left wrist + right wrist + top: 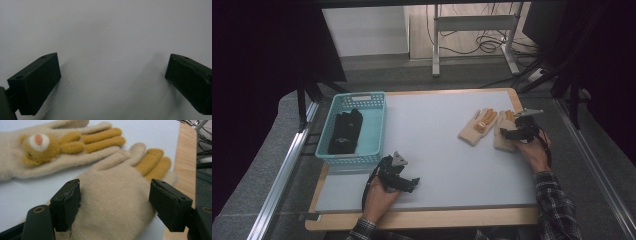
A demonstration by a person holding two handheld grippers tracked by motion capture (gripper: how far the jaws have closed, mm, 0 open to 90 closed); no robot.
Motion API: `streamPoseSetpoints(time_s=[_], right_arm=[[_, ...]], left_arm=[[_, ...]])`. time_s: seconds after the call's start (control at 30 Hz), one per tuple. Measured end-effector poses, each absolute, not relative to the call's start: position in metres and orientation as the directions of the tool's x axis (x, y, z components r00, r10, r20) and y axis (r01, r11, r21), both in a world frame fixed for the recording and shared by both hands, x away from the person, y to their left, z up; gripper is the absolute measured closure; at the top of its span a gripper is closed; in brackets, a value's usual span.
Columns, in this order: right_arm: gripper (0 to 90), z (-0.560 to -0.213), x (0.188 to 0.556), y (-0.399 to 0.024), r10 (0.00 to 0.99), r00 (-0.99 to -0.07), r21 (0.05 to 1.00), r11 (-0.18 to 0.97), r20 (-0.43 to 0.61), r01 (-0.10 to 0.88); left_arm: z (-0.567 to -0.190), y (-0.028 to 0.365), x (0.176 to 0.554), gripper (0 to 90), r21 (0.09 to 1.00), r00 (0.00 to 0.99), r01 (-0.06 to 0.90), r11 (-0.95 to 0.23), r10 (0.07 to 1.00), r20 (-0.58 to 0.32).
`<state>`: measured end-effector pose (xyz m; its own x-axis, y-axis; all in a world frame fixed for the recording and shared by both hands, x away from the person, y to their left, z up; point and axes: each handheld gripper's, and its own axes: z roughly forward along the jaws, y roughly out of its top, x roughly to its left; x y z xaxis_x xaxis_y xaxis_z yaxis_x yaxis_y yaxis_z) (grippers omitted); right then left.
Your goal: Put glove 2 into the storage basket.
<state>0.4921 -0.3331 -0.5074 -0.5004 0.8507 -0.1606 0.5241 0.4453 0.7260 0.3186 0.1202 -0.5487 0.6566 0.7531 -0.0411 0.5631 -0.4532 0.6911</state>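
My right tongs (pixel 115 202) stand spread astride the near glove (pixel 115 195), at the right of the high view, pads not pressing. The bear glove (pixel 50 150) lies just beside it. My left tongs (pixel 112 82) gape over bare worktop (pixel 105 30), lower left.

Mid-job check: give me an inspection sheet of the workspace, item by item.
Surface: pale grey mat on a wood-edged table.
Job's things: two cream knitted gloves with mustard fingers; the near glove lies between the right jaws, the bear-patch glove beside it.
Clutter: turquoise plastic basket at the table's left, holding dark gloves.
Grippers: left gripper open over bare mat; right gripper open, straddling the near glove, pads not pressing.
Cables: a black lead loops from the left gripper; loose wires on the floor beyond the table.
Surroundings: metal stand legs, dark curtains.
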Motion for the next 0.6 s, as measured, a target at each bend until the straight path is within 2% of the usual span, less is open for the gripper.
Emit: streamPoseSetpoints(time_s=[0.1, 0.2, 0.3, 0.4, 0.6], right_arm=[[31.3, -0.514, 0.494, -0.326, 0.836, -0.515, 0.694, 0.485, -0.189, 0.533], [45.4, -0.515, 0.494, -0.327, 0.856, -0.501, 0.707, 0.432, -0.125, 0.561], [53.3, -0.514, 0.493, -0.329, 0.876, -0.479, 0.707, 0.379, -0.065, 0.597], [56.2, -0.513, 0.491, -0.33, 0.883, -0.469, 0.707, 0.352, -0.032, 0.613], [56.5, -0.503, 0.48, -0.33, 0.884, -0.467, 0.739, 0.327, -0.019, 0.589]], left_arm=[[-0.549, 0.12, 0.319, 0.2, 0.691, 0.657, 0.563, -0.453, 0.753, -0.041], [-0.549, 0.12, 0.319, 0.2, 0.691, 0.657, 0.563, -0.453, 0.753, -0.041], [-0.549, 0.12, 0.319, 0.2, 0.691, 0.657, 0.563, -0.453, 0.753, -0.041], [-0.549, 0.12, 0.319, 0.2, 0.691, 0.656, 0.563, -0.453, 0.753, -0.041], [-0.549, 0.12, 0.319, 0.3, 0.691, 0.656, 0.563, -0.453, 0.754, -0.041]])
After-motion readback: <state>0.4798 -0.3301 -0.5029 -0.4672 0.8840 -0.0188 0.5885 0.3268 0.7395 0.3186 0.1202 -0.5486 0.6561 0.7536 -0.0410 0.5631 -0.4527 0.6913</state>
